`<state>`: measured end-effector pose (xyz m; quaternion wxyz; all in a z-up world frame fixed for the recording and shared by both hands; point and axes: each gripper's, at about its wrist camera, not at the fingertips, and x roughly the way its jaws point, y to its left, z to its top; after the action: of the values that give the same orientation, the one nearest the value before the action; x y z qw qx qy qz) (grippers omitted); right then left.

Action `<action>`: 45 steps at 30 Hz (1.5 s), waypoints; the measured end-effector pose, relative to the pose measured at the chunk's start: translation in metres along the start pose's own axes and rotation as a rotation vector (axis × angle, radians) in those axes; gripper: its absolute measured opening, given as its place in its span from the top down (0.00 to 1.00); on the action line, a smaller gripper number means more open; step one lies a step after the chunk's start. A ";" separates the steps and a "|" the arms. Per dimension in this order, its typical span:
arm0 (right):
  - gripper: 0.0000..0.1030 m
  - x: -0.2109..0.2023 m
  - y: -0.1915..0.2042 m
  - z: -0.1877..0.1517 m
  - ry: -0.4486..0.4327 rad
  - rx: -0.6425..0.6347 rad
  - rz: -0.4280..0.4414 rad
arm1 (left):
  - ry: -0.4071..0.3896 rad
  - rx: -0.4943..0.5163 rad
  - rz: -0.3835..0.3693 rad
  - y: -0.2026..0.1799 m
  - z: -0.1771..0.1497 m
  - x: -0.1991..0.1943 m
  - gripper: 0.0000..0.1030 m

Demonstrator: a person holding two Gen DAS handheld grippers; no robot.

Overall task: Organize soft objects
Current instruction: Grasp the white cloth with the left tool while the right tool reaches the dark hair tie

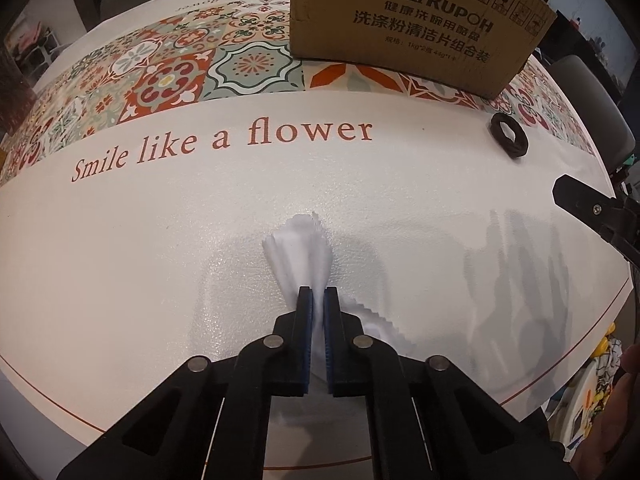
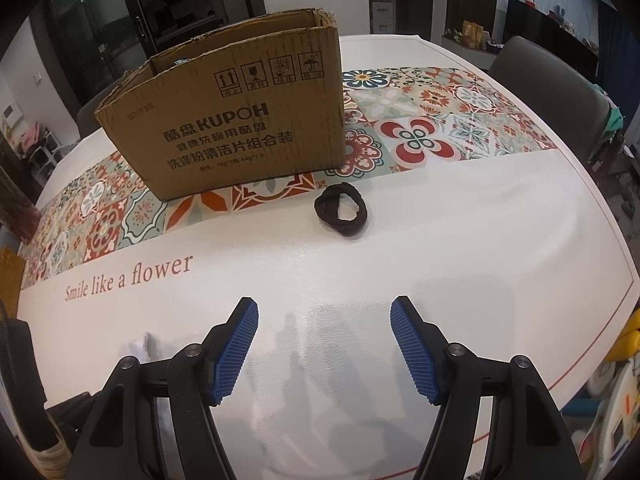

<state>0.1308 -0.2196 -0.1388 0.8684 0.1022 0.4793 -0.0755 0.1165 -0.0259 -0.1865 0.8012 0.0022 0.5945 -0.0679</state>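
My left gripper [image 1: 319,294] is shut on a white cloth [image 1: 300,248] with pinked edges, which bunches up ahead of the blue pads above the white table cover. A bit of that cloth [image 2: 138,346] shows at the left in the right wrist view. My right gripper [image 2: 324,312] is open and empty over the table's front part. A black hair tie [image 2: 341,210] lies ahead of it, in front of the open cardboard box [image 2: 240,128]. In the left wrist view the hair tie [image 1: 509,135] is at the far right, near the box [image 1: 408,12].
The table cover [image 2: 460,240] has a tiled flower band and the words "Smile like a flower". Grey chairs [image 2: 552,84] stand at the far side. The table's edge [image 2: 616,312] curves along the right, with colourful items beyond it.
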 end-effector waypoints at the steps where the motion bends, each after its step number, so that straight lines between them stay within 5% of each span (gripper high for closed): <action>1: 0.32 0.001 0.000 0.000 0.001 0.001 -0.001 | 0.001 0.001 0.000 0.000 0.001 0.000 0.95; 18: 0.32 0.025 -0.011 0.019 0.029 0.029 -0.013 | -0.086 0.045 0.044 -0.009 0.039 -0.009 0.96; 39: 0.33 0.091 -0.007 0.062 0.064 -0.039 -0.051 | -0.080 0.045 0.100 -0.013 0.087 0.023 0.96; 42: 0.37 0.096 -0.007 0.063 0.068 -0.040 -0.058 | -0.080 0.051 0.106 -0.014 0.089 0.026 0.96; 45: 0.54 0.101 -0.008 0.063 0.074 -0.042 -0.064 | -0.078 0.053 0.107 -0.014 0.091 0.027 0.96</action>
<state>0.2338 -0.2466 -0.1927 0.8491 0.0713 0.5156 -0.0895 0.2095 -0.0508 -0.1847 0.8260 0.0526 0.5597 -0.0406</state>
